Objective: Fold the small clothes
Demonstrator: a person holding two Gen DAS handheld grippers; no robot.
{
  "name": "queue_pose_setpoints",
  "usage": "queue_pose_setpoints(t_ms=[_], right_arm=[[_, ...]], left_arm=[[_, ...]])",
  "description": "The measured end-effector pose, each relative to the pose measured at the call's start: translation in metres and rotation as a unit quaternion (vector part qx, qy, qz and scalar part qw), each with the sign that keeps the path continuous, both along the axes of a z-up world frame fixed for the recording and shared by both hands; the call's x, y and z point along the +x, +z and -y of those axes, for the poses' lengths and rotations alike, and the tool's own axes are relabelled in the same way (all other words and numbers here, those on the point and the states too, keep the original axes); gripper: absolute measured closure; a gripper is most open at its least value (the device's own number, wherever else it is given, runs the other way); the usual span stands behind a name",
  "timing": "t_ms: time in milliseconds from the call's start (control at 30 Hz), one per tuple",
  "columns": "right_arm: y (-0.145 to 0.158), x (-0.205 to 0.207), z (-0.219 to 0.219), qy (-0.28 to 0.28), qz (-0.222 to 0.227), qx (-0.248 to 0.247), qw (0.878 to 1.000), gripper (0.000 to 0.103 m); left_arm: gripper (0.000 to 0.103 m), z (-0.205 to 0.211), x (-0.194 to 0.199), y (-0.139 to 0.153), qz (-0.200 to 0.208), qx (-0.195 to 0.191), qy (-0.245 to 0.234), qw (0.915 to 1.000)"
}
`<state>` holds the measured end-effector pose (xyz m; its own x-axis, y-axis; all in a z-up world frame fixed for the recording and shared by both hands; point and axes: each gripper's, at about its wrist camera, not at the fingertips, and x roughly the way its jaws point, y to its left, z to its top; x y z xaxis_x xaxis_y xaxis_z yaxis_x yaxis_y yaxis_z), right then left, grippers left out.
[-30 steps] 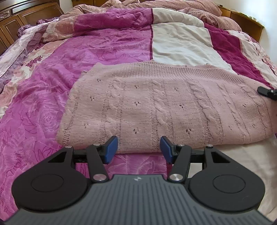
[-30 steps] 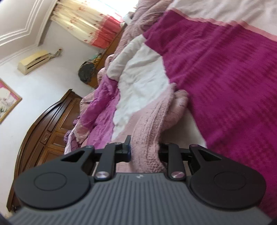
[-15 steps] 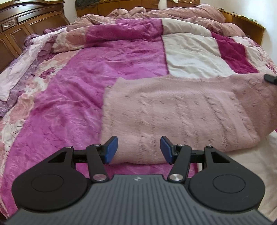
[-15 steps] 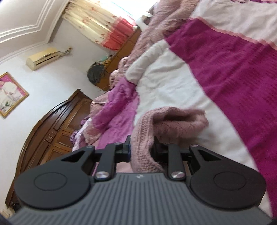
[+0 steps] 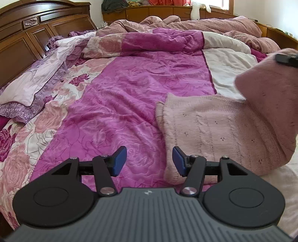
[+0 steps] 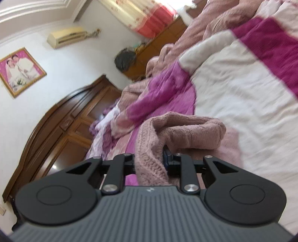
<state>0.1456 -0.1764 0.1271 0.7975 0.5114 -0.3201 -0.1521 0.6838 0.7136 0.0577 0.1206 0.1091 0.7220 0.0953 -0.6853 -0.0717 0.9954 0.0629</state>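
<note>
Right gripper (image 6: 149, 160): jaws drawn narrow and clamped on a thick fold of one pink knitted sweater (image 6: 178, 134), which bunches up from between the pads toward 12 o'clock in the right wrist view. Left gripper (image 5: 150, 161): jaws standing apart with two blue pads (image 5: 119, 161) bare, nothing between them, poised over the magenta quilt (image 5: 130, 96). In the left wrist view the sweater (image 5: 219, 130) lies on the quilt from 3 to 5 o'clock of that gripper, its near hem beside the right-hand pad; its far corner is lifted at 2 o'clock, where the tip of the right gripper (image 5: 286, 60) shows at the frame edge. Count: one sweater, one wooden headboard (image 5: 37, 33) at 10 o'clock, one white plush toy (image 5: 199, 9) at 1 o'clock, one framed picture (image 6: 18, 70) and one air conditioner (image 6: 67, 36) on the wall. No legible writing or brand; each gripper body carries a small pale emblem, unreadable.
</note>
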Motion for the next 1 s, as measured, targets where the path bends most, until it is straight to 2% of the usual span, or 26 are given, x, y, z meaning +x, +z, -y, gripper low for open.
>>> queue_pose_setpoints(t_ms=[233, 367, 433, 533, 733, 833, 933, 1000], right_arm=[[-0.036, 0.015, -0.063, 0.030, -0.029, -0.042, 0.998, 0.079], [-0.069, 0.020, -0.081, 0.042, -0.067, -0.051, 0.996, 0.079], [-0.076, 0.020, -0.088, 0.052, -0.068, -0.056, 0.995, 0.079], [-0.073, 0.020, -0.095, 0.058, -0.062, -0.073, 0.994, 0.079], [-0.047, 0.020, -0.113, 0.056, -0.042, -0.072, 0.995, 0.079], [-0.052, 0.022, -0.132, 0.070, -0.046, -0.092, 0.992, 0.078], [-0.069, 0.022, -0.153, 0.083, -0.053, -0.134, 0.986, 0.073], [-0.071, 0.014, -0.159, 0.080, -0.029, -0.145, 0.986, 0.064]], left_arm=[[0.041, -0.018, -0.004, -0.010, 0.001, -0.014, 0.017, 0.9998], [0.041, -0.031, -0.008, -0.018, -0.005, -0.027, 0.028, 0.9992], [0.041, -0.037, -0.009, -0.022, -0.008, -0.027, 0.030, 0.9992], [0.041, -0.045, -0.011, -0.026, -0.009, -0.028, 0.033, 0.9990], [0.041, -0.059, -0.014, -0.022, 0.005, -0.040, 0.044, 0.9982], [0.041, -0.065, -0.015, -0.020, 0.008, -0.047, 0.049, 0.9977], [0.041, -0.068, -0.018, -0.019, 0.009, -0.049, 0.053, 0.9973], [0.041, -0.070, -0.020, -0.019, 0.010, -0.050, 0.055, 0.9972]])
